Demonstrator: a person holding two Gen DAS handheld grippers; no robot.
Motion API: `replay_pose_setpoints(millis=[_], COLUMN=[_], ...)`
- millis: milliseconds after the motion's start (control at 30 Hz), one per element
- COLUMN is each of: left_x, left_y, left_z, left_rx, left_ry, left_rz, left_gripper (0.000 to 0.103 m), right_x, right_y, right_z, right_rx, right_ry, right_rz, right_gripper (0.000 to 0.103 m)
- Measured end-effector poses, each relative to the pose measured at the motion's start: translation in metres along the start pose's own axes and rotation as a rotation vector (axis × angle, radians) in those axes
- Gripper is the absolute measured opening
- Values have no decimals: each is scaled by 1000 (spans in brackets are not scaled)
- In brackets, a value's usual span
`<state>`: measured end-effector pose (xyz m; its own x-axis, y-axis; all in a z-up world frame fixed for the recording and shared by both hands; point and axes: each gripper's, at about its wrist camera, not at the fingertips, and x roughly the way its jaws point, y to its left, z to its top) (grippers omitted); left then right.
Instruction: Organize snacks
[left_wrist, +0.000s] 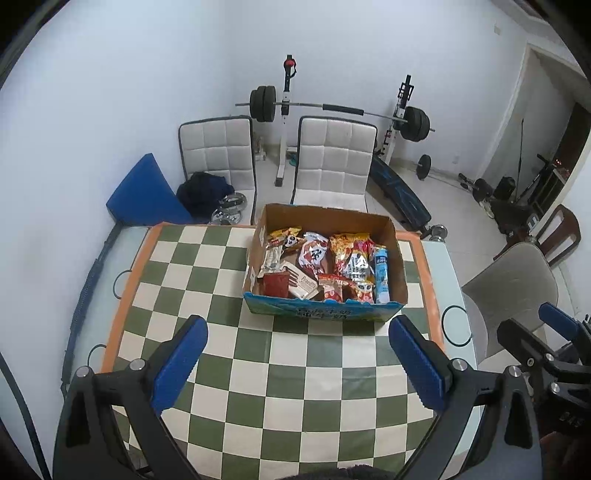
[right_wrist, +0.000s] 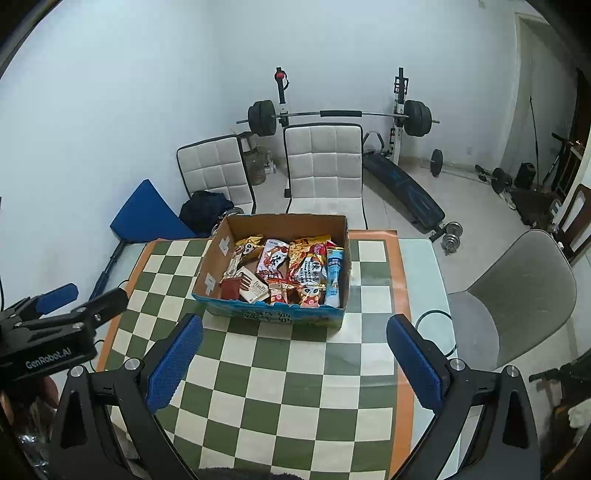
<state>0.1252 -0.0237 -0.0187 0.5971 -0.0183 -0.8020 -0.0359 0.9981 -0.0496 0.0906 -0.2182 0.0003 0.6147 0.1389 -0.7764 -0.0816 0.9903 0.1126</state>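
The snacks (left_wrist: 325, 266) all lie inside an open cardboard box (left_wrist: 255, 258) that stands on the checked cloth (left_wrist: 236, 369) toward the far edge of the bench (left_wrist: 456, 280), a little to the right of its middle in the left wrist view. The packets are heaped loosely: red and orange bags overlap one another, a tall light-blue pack (left_wrist: 381, 275) leans against the box's right wall, and a white and brown biscuit box (left_wrist: 301, 282) lies slanted near the front wall. No packet lies on the cloth outside the box, so judged from this, either the gathering into the box is already done or the sorting has not begun; the jumble inside suggests that any ordering by kind is yet to do. The left gripper (left_wrist: 297, 363) hangs above the near part of the bench, its blue fingers (left_wrist: 181, 363) wide apart and holding nothing, well short of the box. The right gripper (right_wrist: 293, 360) is likewise near the front edge, its fingers (right_wrist: 173, 363) spread and empty, the box between and beyond them. Beyond the far edge of the bench stand two white padded chairs (left_wrist: 332, 158), and behind them a barbell rack (left_wrist: 284, 107) by the wall; a grey chair (right_wrist: 517, 295) stands off the right edge.
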Motion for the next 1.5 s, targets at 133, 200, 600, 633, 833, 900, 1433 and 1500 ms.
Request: replay_pose_setpoints(millis=[133, 200, 600, 633, 833, 900, 1433, 1500], left_x=[-2, 1, 41, 45, 74, 80, 112, 115], left_y=[-1, -2, 9, 9, 9, 9, 10, 9], left_z=[2, 4, 15, 16, 18, 19, 27, 26], left_rx=[-2, 6, 0, 1, 15, 16, 27, 27], left_ry=[-31, -53, -115, -113, -82, -77, -54, -50], left_rz=[10, 27, 71, 74, 72, 71, 93, 91], left_gripper=[101, 101, 103, 103, 103, 103, 103, 103], right_x=[0, 3, 49, 54, 79, 83, 113, 110], right_y=[-2, -2, -8, -9, -15, -15, -15, -14], right_z=[2, 4, 13, 14, 19, 20, 24, 24], right_rx=[2, 1, 0, 3, 31, 33, 27, 29], right_ry=[-27, -39, -88, -96, -87, -88, -75, -74], right_rz=[-21, -34, -123, -129, -135, -145, -175, -175], right_gripper=[103, 103, 103, 103, 103, 103, 103, 103])
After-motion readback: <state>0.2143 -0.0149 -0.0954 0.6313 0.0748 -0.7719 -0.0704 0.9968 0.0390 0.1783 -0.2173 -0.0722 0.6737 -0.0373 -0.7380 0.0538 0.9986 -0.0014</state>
